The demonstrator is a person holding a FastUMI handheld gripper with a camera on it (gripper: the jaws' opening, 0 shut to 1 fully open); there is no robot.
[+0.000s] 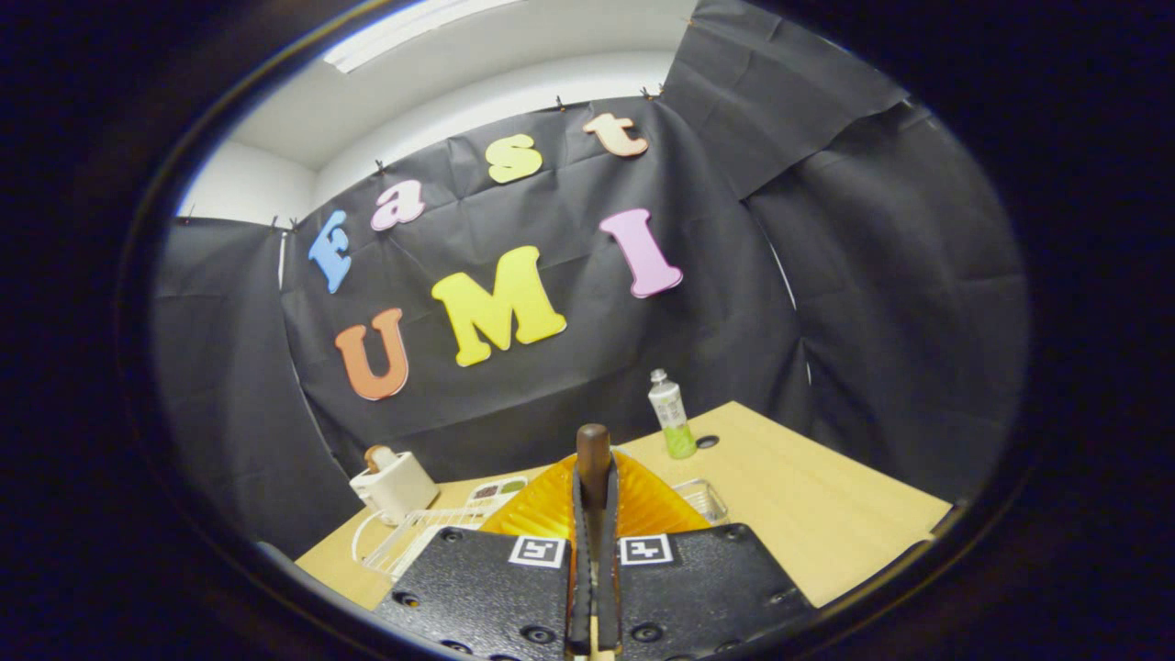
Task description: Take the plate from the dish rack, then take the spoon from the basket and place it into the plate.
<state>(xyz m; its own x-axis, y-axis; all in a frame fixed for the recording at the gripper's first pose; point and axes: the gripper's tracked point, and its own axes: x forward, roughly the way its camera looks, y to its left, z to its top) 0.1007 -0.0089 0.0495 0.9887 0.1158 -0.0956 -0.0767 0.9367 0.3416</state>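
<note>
My gripper is shut on the spoon. Its brown wooden handle end sticks up from between the two fingers, which are pressed close together; the spoon's bowl is hidden. Just beyond the fingers, low over the wooden table, is the orange ribbed plate, partly covered by the gripper body. Whether the plate lies flat on the table I cannot tell. The white wire dish rack stands left of the plate. A small wire basket shows past the plate's right edge.
A white holder with a wooden-topped item stands at the table's far left, behind the rack. A green bottle stands upright at the back, with a small dark cap beside it. Black cloth walls close in the table.
</note>
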